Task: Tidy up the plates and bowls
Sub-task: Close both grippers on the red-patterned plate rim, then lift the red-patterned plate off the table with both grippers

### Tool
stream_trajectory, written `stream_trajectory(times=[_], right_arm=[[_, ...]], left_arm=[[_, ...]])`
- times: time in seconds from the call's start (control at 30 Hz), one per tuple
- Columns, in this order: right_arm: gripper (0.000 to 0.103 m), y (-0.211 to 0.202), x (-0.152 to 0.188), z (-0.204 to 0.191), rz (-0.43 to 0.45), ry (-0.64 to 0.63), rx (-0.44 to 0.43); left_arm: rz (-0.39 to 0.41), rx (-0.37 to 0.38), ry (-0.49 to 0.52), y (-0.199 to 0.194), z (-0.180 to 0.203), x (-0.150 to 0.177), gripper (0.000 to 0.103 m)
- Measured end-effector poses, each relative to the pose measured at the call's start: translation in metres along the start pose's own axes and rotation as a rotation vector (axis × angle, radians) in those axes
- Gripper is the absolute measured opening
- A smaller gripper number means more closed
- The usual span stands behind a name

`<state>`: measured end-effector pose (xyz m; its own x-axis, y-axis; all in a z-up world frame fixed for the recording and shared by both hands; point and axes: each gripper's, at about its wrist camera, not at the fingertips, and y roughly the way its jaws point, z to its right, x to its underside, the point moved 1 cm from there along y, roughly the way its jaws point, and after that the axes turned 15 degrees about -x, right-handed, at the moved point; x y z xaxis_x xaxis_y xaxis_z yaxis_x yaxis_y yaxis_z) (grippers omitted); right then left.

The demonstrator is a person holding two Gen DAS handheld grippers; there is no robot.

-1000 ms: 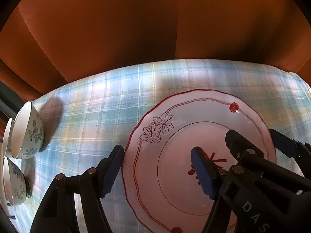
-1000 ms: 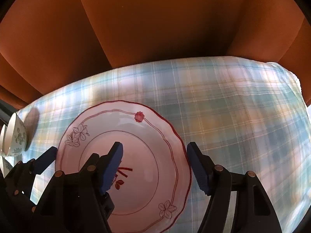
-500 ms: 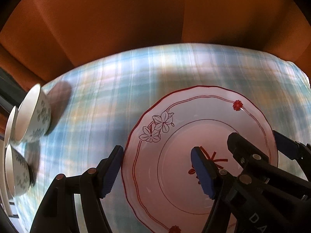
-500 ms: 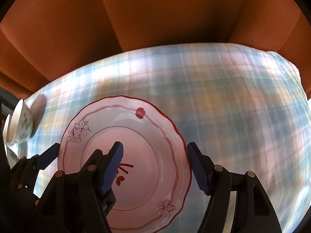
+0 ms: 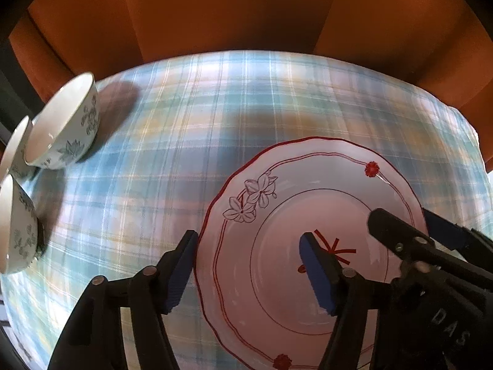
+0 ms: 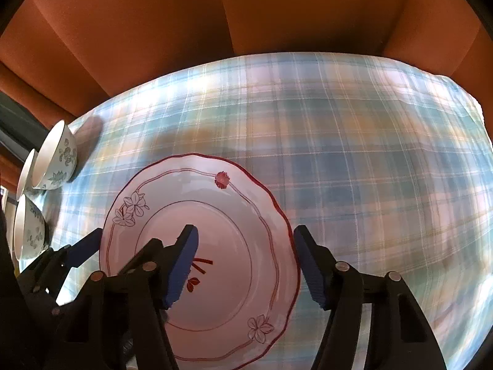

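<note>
Nearest, each tool, left tool (image 5: 248, 273) and right tool (image 6: 243, 262), straddles an opposite rim of the plate (image 6: 215, 215), jaws spread but just closing. Glazed, stiff, breakable: pinch rims. Bowls (image 5: 61, 126) stand farther left on the tabletop (image 5: 246, 108).

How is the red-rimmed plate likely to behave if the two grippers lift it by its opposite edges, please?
The plate looks like glazed ceramic, so probably rigid and breakable. Its glossy rim may slip between the pads. Being wide and shallow, it could tilt unless left gripper and right gripper rise evenly.
</note>
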<state>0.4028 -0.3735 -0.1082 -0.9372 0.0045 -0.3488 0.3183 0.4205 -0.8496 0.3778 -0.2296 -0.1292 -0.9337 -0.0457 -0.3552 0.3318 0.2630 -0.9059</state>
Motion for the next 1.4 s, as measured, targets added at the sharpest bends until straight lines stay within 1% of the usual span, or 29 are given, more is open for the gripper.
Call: stream_trajectory(times=[0.07, 0.13, 0.17, 0.43, 0.7, 0.87, 1.03, 1.23, 1.4], right_arm=[[0.057, 0.002, 0.002, 0.007, -0.002, 0.012, 0.001], [0.051, 0.004, 0.004, 0.01, -0.005, -0.001, 0.007], [0.051, 0.006, 0.004, 0.011, -0.002, -0.005, 0.004], [0.051, 0.013, 0.002, 0.012, 0.01, -0.014, -0.001], [0.051, 0.014, 0.001, 0.009, 0.012, -0.009, 0.025], [0.051, -0.001, -0.001, 0.004, 0.045, -0.001, 0.028], [0.051, -0.023, -0.003, -0.007, 0.087, -0.001, 0.033], [0.051, -0.052, 0.001, -0.027, 0.133, -0.014, 0.035], [0.051, -0.075, 0.01, -0.043, 0.171, 0.003, 0.053]], left_arm=[[-0.012, 0.001, 0.003, 0.003, 0.002, 0.002, 0.065], [-0.009, -0.007, 0.007, 0.004, 0.004, 0.004, 0.066], [-0.01, -0.01, 0.007, 0.004, 0.004, 0.004, 0.066], [-0.001, -0.023, 0.01, 0.006, 0.006, 0.004, 0.067], [-0.003, -0.024, 0.006, -0.001, 0.006, 0.005, 0.067], [0.038, -0.026, 0.004, -0.018, 0.0, 0.001, 0.067], [0.086, -0.029, -0.005, -0.045, -0.007, -0.003, 0.067], [0.134, -0.022, -0.016, -0.076, -0.025, 0.004, 0.067], [0.174, 0.005, -0.002, -0.098, -0.039, 0.014, 0.067]])
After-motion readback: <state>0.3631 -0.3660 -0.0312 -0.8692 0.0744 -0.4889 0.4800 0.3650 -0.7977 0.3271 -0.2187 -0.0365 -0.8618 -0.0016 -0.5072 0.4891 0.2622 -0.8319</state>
